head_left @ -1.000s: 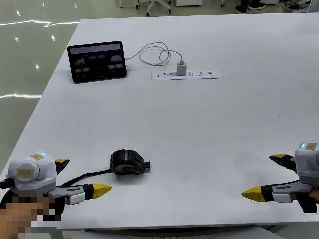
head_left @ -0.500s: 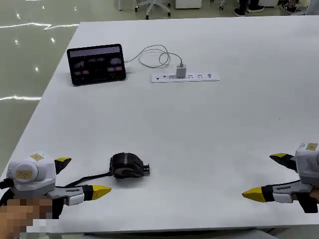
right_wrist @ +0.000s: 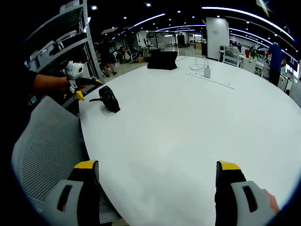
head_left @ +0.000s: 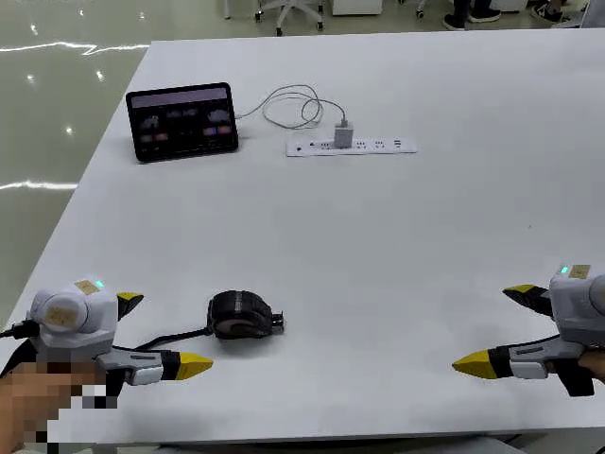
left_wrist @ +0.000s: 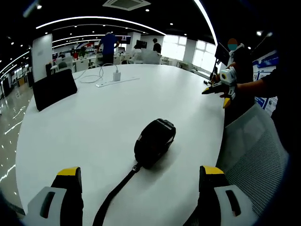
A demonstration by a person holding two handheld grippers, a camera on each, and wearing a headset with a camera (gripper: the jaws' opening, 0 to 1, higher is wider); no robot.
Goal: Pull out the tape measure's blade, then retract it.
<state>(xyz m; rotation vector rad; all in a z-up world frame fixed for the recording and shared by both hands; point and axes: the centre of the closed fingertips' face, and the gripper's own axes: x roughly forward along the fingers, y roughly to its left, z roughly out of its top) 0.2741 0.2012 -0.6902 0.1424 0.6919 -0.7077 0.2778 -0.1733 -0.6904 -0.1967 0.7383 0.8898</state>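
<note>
At the front of the bench, the tape measure lies untouched just ahead of the left tongs, spread wide seemingly to take its case, while the right tongs hang well apart, likewise agape.

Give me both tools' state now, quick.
Left tool: open, empty; tape measure lies just ahead.
Right tool: open, empty.
</note>
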